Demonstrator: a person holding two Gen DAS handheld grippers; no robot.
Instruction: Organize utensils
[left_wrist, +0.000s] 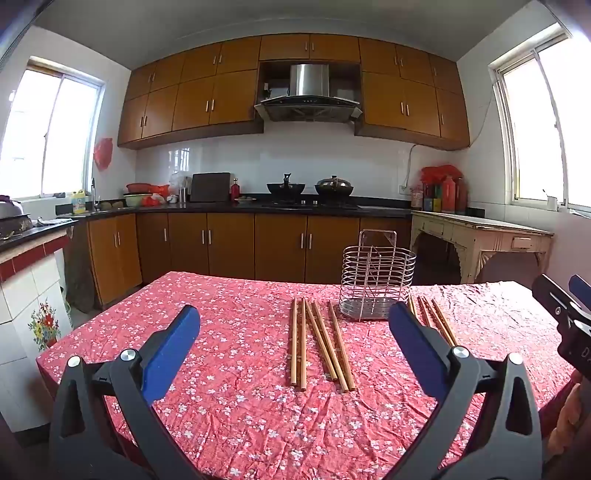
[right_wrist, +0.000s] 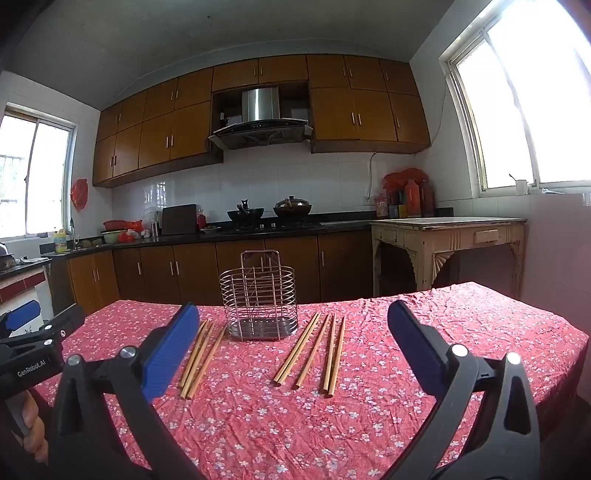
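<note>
A wire metal utensil holder stands empty on the red floral tablecloth. Several wooden chopsticks lie flat on the cloth in two groups. One group lies left of the holder. The other group lies right of it. My left gripper is open and empty, held above the cloth short of the left group. My right gripper is open and empty, short of the right group. Each gripper shows at the edge of the other's view: the right gripper, the left gripper.
Behind the table are brown kitchen cabinets, a black counter with a stove and two woks, a range hood, and bottles in the right corner. A cream side table stands at the right wall. A tiled counter is at the left.
</note>
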